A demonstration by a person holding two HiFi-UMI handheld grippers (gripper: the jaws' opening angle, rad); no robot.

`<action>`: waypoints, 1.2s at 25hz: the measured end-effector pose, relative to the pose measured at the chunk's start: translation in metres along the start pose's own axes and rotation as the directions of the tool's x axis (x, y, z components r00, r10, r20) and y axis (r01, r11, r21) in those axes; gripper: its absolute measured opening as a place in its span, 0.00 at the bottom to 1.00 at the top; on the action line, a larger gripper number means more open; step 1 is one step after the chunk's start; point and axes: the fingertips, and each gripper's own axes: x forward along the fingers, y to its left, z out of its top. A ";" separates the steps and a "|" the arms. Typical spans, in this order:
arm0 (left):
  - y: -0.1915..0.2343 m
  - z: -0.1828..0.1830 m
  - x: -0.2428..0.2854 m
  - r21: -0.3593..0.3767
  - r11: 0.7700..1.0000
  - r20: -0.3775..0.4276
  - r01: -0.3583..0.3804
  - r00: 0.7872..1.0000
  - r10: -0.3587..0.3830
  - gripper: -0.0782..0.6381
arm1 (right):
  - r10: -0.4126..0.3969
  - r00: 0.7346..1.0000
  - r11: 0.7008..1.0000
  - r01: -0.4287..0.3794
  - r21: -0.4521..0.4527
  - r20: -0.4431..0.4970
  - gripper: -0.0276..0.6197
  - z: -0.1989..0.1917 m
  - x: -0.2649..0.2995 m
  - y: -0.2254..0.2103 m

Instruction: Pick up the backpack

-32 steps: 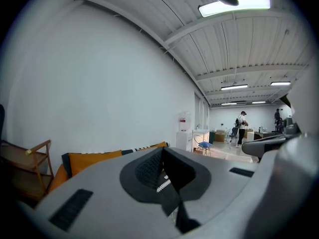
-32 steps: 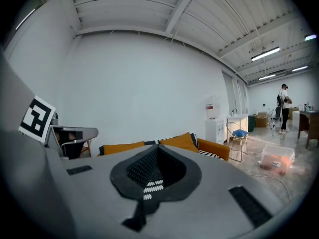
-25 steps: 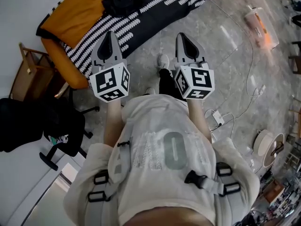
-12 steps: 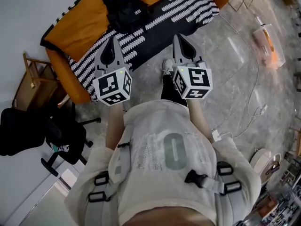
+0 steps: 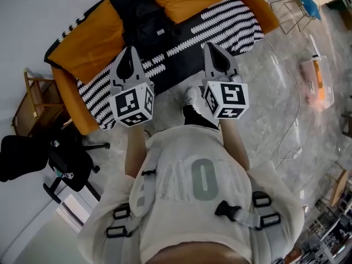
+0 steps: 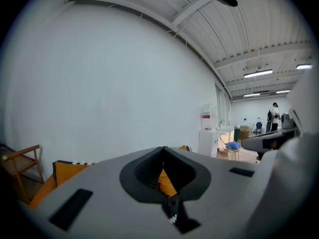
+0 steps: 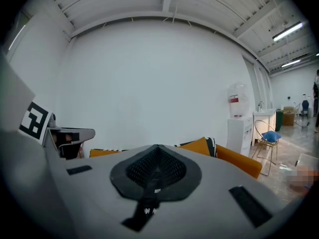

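Backpack [image 5: 147, 22] lies on the orange sofa [image 5: 70, 99].

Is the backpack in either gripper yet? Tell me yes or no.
No, the backpack lies on the sofa, beyond the shut, empty left gripper and right gripper.

A striped throw [image 5: 231, 18] covers the orange sofa [image 5: 93, 43]. A wooden chair [image 5: 34, 100] stands beside it, an office chair [image 5: 69, 161] nearby.
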 end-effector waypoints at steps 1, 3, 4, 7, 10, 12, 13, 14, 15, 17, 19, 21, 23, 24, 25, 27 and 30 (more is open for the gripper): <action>-0.003 0.001 0.011 0.000 1.000 -0.005 -0.007 1.000 0.007 0.14 | 0.005 1.000 1.000 -0.005 0.005 -0.005 0.05 0.002 0.010 -0.009; -0.008 0.003 0.031 0.001 1.000 -0.013 -0.022 1.000 0.022 0.14 | 0.017 1.000 1.000 -0.016 0.013 -0.014 0.05 0.005 0.028 -0.025; -0.010 0.003 0.040 0.002 1.000 -0.017 -0.027 0.999 0.027 0.14 | 0.022 1.000 1.000 -0.022 0.017 -0.018 0.05 0.006 0.036 -0.032; -0.021 0.004 0.062 0.008 0.999 -0.029 -0.031 0.999 0.031 0.14 | 0.035 0.999 0.999 -0.035 0.028 -0.029 0.05 0.007 0.052 -0.049; -0.029 0.009 0.077 0.017 0.999 -0.033 -0.032 0.999 0.033 0.14 | 0.048 0.998 0.998 -0.047 0.036 -0.033 0.05 0.009 0.063 -0.060; -0.032 0.010 0.083 0.017 0.999 -0.035 -0.032 0.999 0.033 0.14 | 0.054 0.998 0.998 -0.053 0.033 -0.033 0.05 0.011 0.069 -0.063; -0.033 0.010 0.085 0.015 0.999 -0.034 -0.032 0.999 0.033 0.14 | 0.057 0.998 0.998 -0.056 0.030 -0.029 0.05 0.012 0.072 -0.065; -0.033 0.010 0.088 0.014 0.999 -0.032 -0.033 0.999 0.033 0.14 | 0.060 0.998 0.998 -0.060 0.028 -0.024 0.05 0.014 0.075 -0.065; -0.033 0.011 0.090 0.012 0.999 -0.029 -0.033 0.999 0.034 0.14 | 0.063 0.998 0.998 -0.062 0.025 -0.017 0.05 0.016 0.078 -0.065; -0.031 0.012 0.097 0.003 0.999 -0.020 -0.035 0.999 0.035 0.14 | 0.065 0.998 0.998 -0.065 0.015 -0.002 0.05 0.022 0.082 -0.065; -0.029 0.016 0.105 -0.010 0.999 -0.007 -0.037 0.999 0.037 0.14 | 0.067 0.998 0.998 -0.067 0.006 0.011 0.05 0.028 0.085 -0.066; -0.027 0.025 0.110 -0.018 0.999 0.016 -0.038 0.999 0.038 0.14 | 0.072 0.997 0.997 -0.072 0.007 0.023 0.05 0.034 0.087 -0.067; -0.027 0.033 0.113 -0.014 0.999 0.042 -0.034 0.999 0.035 0.14 | 0.073 0.997 0.997 -0.073 0.005 0.030 0.05 0.038 0.089 -0.070; -0.027 0.036 0.114 -0.007 0.999 0.050 -0.033 0.998 0.033 0.14 | 0.070 0.997 0.998 -0.070 0.001 0.032 0.05 0.039 0.091 -0.071; -0.027 0.037 0.114 -0.001 0.999 0.054 -0.033 0.998 0.033 0.14 | 0.068 0.997 0.998 -0.068 -0.001 0.033 0.05 0.040 0.093 -0.072; -0.025 0.037 0.113 -0.001 0.999 0.054 -0.037 0.998 0.037 0.14 | 0.068 0.997 0.998 -0.068 0.000 0.036 0.05 0.042 0.096 -0.072; -0.022 0.034 0.114 -0.015 0.999 0.050 -0.036 0.998 0.037 0.14 | 0.080 0.996 0.997 -0.080 0.002 0.037 0.05 0.041 0.100 -0.071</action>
